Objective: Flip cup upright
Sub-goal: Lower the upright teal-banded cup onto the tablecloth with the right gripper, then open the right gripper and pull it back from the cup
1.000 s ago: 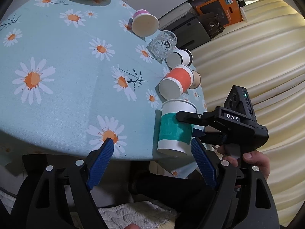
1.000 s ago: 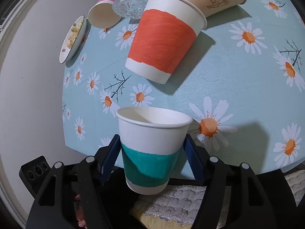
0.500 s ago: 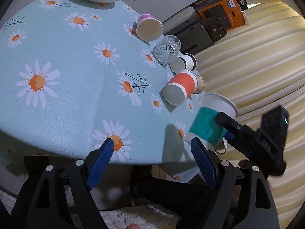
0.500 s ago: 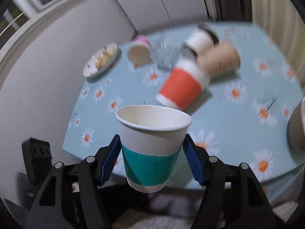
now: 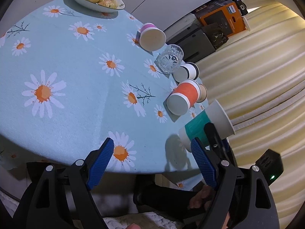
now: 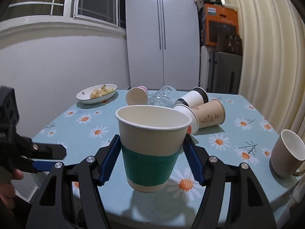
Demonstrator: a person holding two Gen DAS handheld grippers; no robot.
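Cup position: I have the green-banded paper cup (image 6: 151,147) lifted just above the near edge of the table (image 5: 72,103), mouth up in the right wrist view, base hanging clear of the cloth
Right gripper: my right gripper (image 6: 152,159) pinches the cup across its green band, one blue pad on each side
Key relation: the cup's long axis stands roughly vertical and crosswise to the fingers; the table lies straight below the base, so I judge a short lowering is what remains
Left gripper: my left gripper (image 5: 152,162) is spread and holds nothing, to the left of the cup
Materials: thin paper wall with rolled rim, likely to crush if squeezed; ribbed blue pads; daisy-print cloth
Neighbours: beyond the cup lie an orange-banded cup (image 5: 184,97) and a glass tumbler (image 5: 170,61), both on their sides
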